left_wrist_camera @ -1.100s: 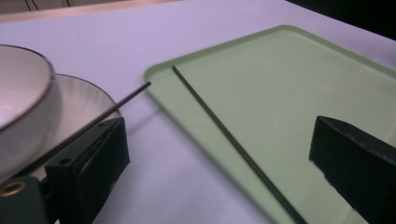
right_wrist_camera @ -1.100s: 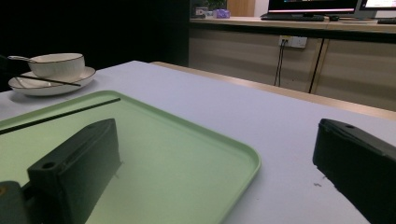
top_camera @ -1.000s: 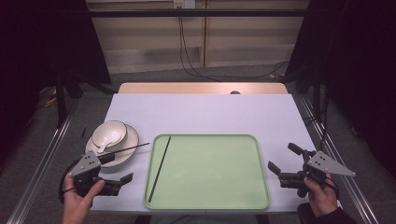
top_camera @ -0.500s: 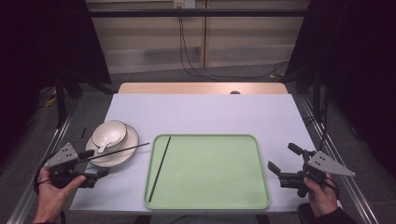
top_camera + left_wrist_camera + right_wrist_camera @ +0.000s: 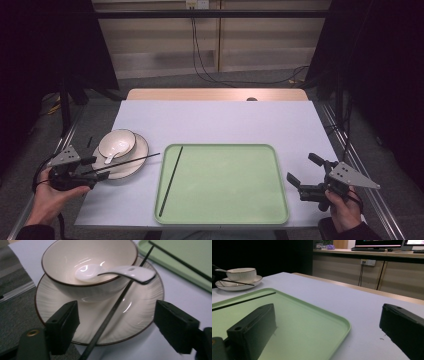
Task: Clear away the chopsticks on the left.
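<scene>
Green plastic tray (image 5: 225, 185) sits at the near middle of a white-topped table (image 5: 215, 120) and serves as the reference for all positions below. One black chopstick (image 5: 171, 180) lies inside the tray along its left wall, running from the far rim toward the near left corner. Left of the tray, just beside it, stands a cream plate (image 5: 131, 159) with a dark rim; a cream bowl (image 5: 117, 143) rests on the plate's far-left part. A white ceramic spoon (image 5: 112, 271) lies in the bowl, its handle over the bowl's rim. A second chopstick (image 5: 122, 162) lies across the plate, its far tip pointing toward the tray's far left corner, its near end reaching between the jaws of the left gripper (image 5: 92, 168). That gripper, held in a hand left of the tray at the table's edge, has its jaws spread wide, either side of the chopstick without touching it. The right gripper (image 5: 302, 174) is held right of the tray near its near right corner, jaws likewise wide apart and holding nothing.
</scene>
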